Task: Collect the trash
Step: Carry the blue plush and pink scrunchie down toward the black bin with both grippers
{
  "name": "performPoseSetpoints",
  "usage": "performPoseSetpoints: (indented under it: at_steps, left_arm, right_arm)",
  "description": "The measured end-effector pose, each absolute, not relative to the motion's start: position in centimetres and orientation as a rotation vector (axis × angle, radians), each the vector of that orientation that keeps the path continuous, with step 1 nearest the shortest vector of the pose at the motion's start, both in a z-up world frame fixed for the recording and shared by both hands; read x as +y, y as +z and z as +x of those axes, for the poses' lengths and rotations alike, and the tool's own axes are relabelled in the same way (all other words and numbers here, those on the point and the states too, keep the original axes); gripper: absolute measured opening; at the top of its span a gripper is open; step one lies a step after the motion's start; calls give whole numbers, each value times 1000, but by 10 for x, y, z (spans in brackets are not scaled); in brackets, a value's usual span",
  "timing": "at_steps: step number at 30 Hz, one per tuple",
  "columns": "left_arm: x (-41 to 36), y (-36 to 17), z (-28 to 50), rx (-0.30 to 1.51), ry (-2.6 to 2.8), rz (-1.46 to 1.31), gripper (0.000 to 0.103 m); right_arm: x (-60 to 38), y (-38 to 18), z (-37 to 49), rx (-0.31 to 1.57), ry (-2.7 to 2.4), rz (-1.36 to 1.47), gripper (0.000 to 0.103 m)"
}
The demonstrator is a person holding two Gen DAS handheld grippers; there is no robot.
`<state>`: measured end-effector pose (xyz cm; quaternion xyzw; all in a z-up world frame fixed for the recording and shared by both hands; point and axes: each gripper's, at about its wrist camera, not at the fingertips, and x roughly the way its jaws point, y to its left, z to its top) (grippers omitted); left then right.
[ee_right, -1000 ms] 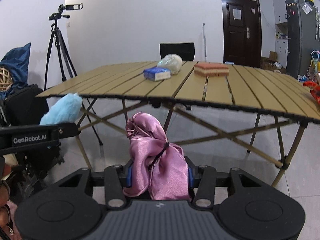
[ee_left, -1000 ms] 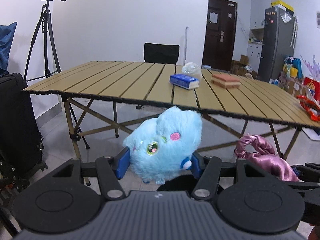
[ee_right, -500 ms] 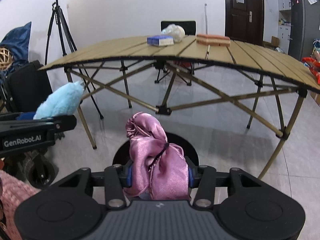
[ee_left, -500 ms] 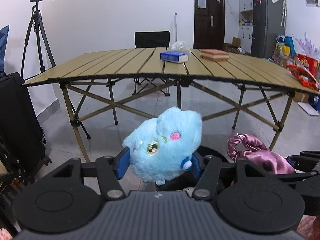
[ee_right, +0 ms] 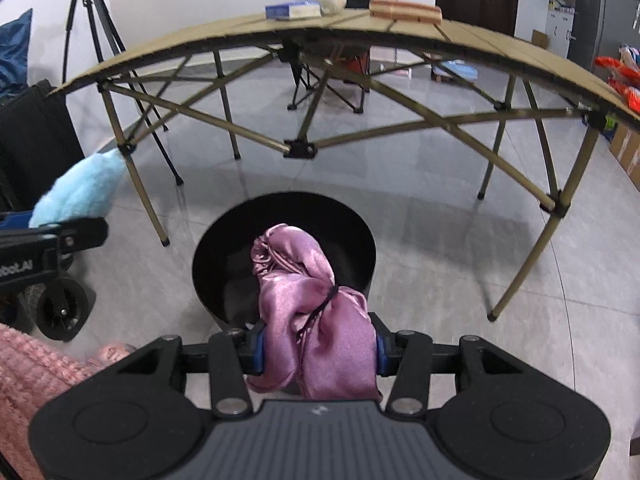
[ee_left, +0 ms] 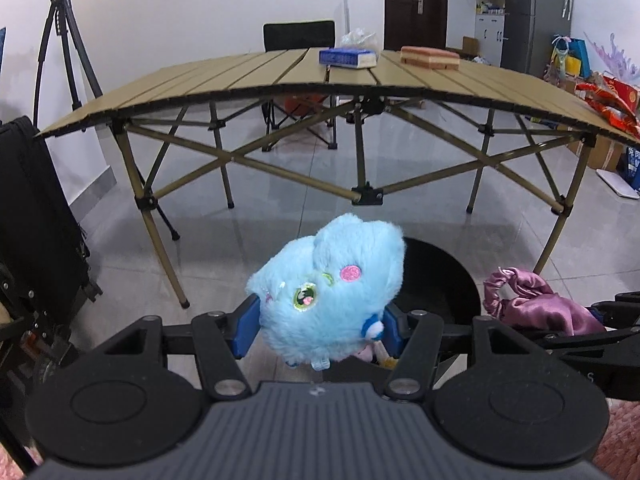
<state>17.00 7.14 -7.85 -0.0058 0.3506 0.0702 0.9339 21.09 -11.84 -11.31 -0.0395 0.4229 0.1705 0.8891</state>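
1. The left gripper [ee_left: 320,330] is clamped on a fluffy blue plush toy [ee_left: 330,296], its blue pads pressed into the fur on both sides. The right gripper [ee_right: 318,348] is clamped on a bundle of pink satin cloth [ee_right: 316,320], the pads squeezing it at mid-height.
2. Both loads hang over or near the black round bin [ee_right: 360,276] on the grey tiled floor. In the right wrist view the satin sits directly above the bin's mouth; in the left wrist view the plush covers the bin's left part.
3. To do the drop well, I would bring each load squarely over the opening before parting the jaws. The plush seems closer to the rim, so it likely needs a small shift inward.
4. Soft goods may cling to the pads; open wide and let them fall freely.
5. The plush is round, sky blue, with a glittery green eye and a pink cheek spot. The satin is shiny, crumpled, tied with a dark cord.
6. Beyond stands a folding slatted table [ee_left: 240,76] bearing a blue box [ee_left: 347,58].
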Motion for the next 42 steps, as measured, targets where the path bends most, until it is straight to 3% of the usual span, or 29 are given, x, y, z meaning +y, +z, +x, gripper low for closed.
performPoseSetpoints:
  at_steps: [19,42]
  left_arm:
    - [95,-102,197,901,196,-95,60]
    - [111,-114,235,1023,289,-159,60]
  right_arm:
    - [-135,-165,230,1058,251,-87,46]
    - [-151,-181,252,1101,211,-26,46]
